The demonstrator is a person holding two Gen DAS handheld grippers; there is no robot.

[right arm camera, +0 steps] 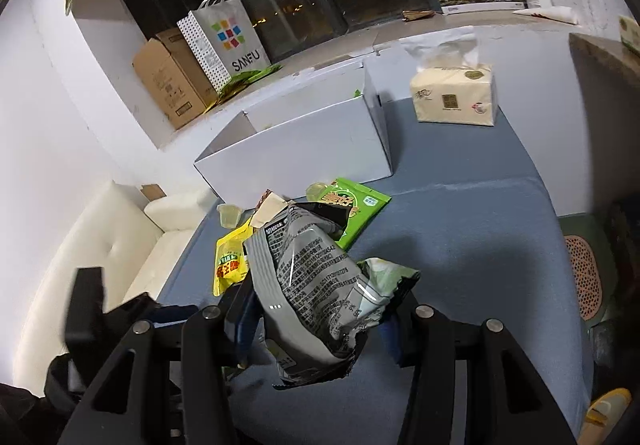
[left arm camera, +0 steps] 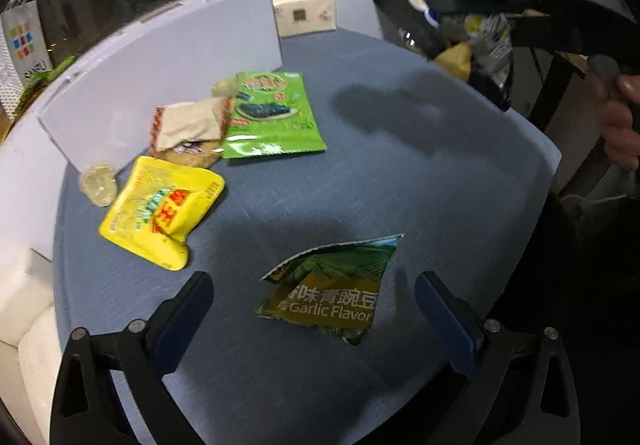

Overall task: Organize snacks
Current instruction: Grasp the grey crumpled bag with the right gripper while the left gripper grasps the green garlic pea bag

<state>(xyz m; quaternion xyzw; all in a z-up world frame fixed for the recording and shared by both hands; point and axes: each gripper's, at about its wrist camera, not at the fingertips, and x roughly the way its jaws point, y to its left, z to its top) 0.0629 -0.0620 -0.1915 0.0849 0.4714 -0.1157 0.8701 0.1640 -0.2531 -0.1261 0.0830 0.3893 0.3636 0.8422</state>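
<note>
Stock on the blue table, as I read it from my two wrist views, left to right:

1. White box, open-topped, along the far left edge of the table.
2. Small clear jelly cup, just in front of the box wall.
3. Yellow packet, lying flat beside the cup.
4. Brown-and-tan wrapper, behind the yellow packet, its right edge touching the next item.
5. Green seaweed packet, flat, near the box corner.
6. Green pea bag marked "Garlic Flavor", torn open at the top, flat on the table near my left gripper, whose jaws stand wide apart on either side of it, not touching it.
7. Tissue pack, upright at the far end of the table, right of the box.
8. Grey-and-black chip bag, held in the air above the table, clamped in my right gripper; printed back panel faces the right wrist camera.
</note>
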